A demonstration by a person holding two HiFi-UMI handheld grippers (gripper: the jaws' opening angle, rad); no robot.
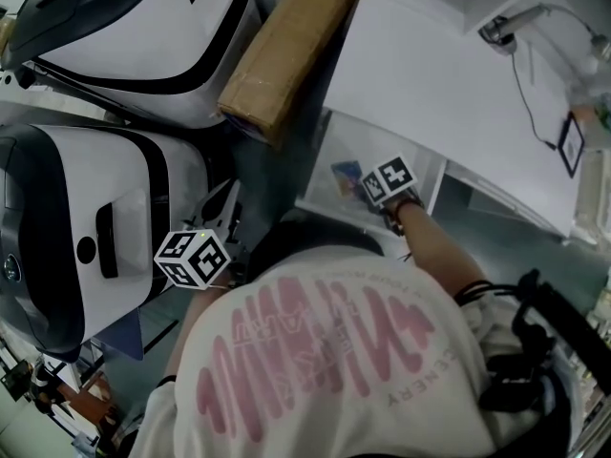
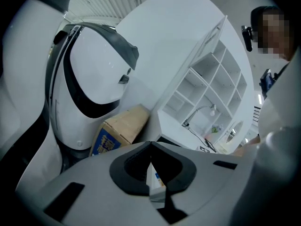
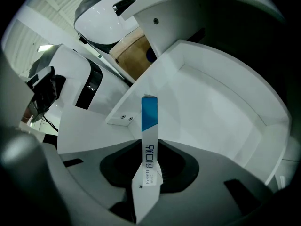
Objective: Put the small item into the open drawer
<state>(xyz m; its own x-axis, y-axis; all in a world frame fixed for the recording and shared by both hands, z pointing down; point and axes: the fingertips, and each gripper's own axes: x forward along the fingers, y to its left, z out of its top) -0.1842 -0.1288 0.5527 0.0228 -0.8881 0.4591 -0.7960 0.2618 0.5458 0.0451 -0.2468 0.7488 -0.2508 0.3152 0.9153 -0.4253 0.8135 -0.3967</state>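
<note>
Right gripper view: the right gripper (image 3: 148,171) has its jaws pinching the lower end of a slim blue-and-white plaster box (image 3: 149,119), which is held upright over the open drawer (image 3: 225,107). The left gripper (image 2: 150,146) has its jaws pressed together and empty, well apart from the drawer. A cardboard box (image 2: 121,128) lies beyond the drawer.
</note>
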